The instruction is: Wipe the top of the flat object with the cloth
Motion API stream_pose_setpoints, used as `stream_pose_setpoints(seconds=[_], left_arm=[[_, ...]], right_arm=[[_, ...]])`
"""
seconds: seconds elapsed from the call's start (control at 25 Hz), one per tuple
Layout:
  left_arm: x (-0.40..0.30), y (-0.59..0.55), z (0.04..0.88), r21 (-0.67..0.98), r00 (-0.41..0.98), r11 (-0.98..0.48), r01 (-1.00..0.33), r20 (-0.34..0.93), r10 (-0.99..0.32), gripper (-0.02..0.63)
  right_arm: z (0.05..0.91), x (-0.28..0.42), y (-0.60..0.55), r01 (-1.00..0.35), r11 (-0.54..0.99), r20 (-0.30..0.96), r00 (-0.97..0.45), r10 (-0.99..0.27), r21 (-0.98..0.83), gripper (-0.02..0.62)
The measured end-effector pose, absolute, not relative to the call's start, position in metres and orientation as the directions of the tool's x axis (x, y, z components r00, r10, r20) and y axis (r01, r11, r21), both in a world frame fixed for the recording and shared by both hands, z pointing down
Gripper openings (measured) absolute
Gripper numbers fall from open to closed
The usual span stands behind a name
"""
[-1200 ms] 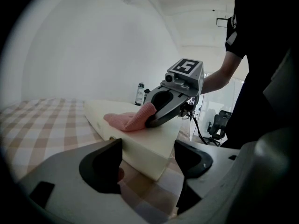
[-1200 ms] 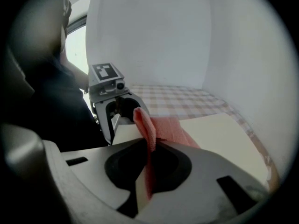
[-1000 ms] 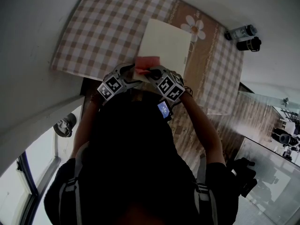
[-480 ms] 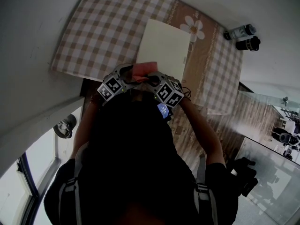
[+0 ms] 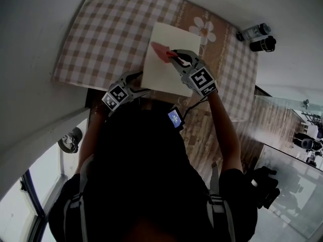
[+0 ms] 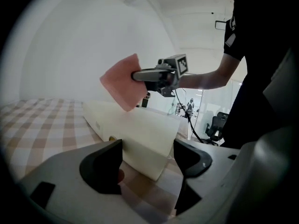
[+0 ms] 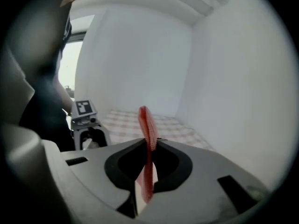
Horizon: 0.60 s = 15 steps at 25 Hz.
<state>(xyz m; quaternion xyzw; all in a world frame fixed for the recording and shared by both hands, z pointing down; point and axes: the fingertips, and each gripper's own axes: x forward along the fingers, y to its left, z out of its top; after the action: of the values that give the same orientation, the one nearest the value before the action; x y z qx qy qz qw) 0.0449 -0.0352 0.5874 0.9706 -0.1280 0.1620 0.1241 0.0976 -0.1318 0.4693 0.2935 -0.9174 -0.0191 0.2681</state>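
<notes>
The right gripper [image 5: 174, 55] has its jaws pinched shut on the soft, limp pink cloth [image 5: 160, 50] over the stiff cream flat box [image 5: 162, 73] on the checked bench [image 5: 108, 34], while the left gripper [image 6: 147, 157] has its jaws wide apart, empty, astride the box's near corner, probably the place to steady it.

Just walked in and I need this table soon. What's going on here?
A person is working with a handheld gripper in each hand. The right gripper is shut on a pink cloth, holding it over a cream flat board that lies on the checked tablecloth. Whether the cloth touches the board is hard to tell. The left gripper is at the board's near corner, jaws apart, gripping nothing.
</notes>
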Motion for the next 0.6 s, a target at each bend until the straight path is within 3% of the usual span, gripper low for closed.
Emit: stream_pose_setpoints(seconds=[0.2, 0.4, 0.6], left_arm=[[0.044, -0.035, 0.587, 0.206, 0.919, -0.937, -0.281, 0.341, -0.201, 0.350], [0.044, -0.034, 0.586, 0.215, 0.921, -0.937, -0.275, 0.339, -0.192, 0.348], [0.043, -0.035, 0.586, 0.217, 0.920, -0.937, -0.275, 0.341, -0.191, 0.348]], right_arm=[[0.477, 0.160, -0.220, -0.623, 0.716, 0.525, -0.514, -0.678, 0.315, 0.020], [0.482, 0.194, -0.273, -0.567, 0.601, 0.521, -0.320, -0.791, 0.563, 0.020], [0.521, 0.196, -0.280, -0.529, 0.659, 0.626, -0.277, -0.729, 0.534, 0.020]])
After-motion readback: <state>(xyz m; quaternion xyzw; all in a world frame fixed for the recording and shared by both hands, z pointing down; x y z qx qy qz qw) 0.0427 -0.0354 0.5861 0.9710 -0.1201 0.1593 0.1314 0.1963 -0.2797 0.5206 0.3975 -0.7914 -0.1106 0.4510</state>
